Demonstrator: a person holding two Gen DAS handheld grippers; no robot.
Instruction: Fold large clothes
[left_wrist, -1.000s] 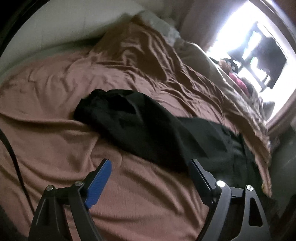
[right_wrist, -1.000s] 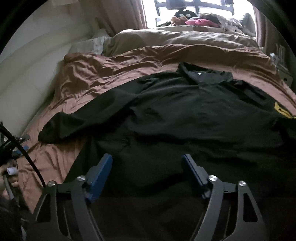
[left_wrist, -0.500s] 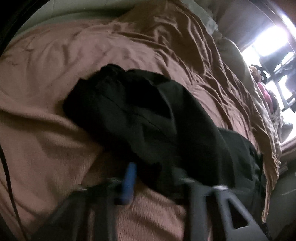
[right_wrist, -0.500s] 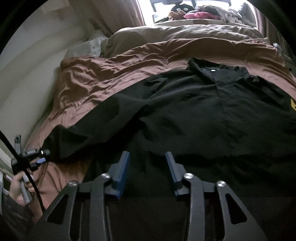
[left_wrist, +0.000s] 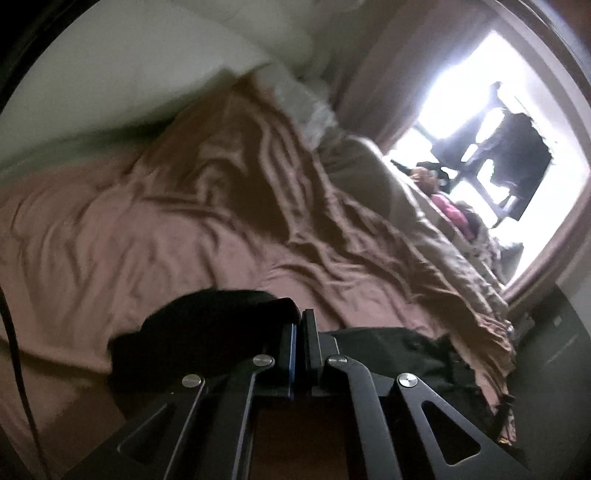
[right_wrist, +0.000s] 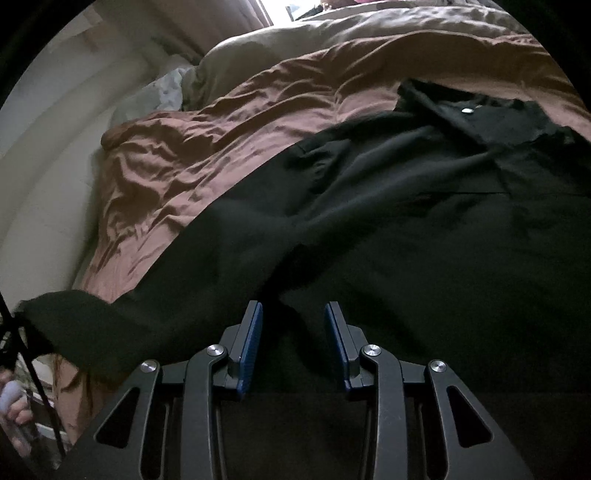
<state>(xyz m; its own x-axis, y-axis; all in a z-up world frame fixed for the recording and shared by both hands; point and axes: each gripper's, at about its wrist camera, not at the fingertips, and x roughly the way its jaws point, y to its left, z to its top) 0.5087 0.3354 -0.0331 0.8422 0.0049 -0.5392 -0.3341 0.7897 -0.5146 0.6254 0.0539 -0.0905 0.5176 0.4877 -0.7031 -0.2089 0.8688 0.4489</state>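
Garment: a black shirt (right_wrist: 406, 236) lies spread across a bed covered by a rumpled brown sheet (right_wrist: 207, 147), its collar towards the far side, one long sleeve (right_wrist: 122, 314) stretched out to the left edge of the right-wrist view
Left gripper (left_wrist: 298, 334): jaws clenched together, blue pad against black finger, with the bunched dark cuff of the sleeve (left_wrist: 207, 325) pinched at the tips and raised off the sheet
Right gripper (right_wrist: 293, 317): jaws partly closed, a gap between the blue pads; they hang over the shirt's body just right of where the sleeve joins it; dark fabric fills the gap, but whether the pads press on it cannot be told
Person: fingers of a hand (right_wrist: 14, 410) show at the lower left edge of the right-wrist view
Background: a bright window (left_wrist: 491, 147) beyond the bed, a pale pillow (right_wrist: 162, 92) by the wall
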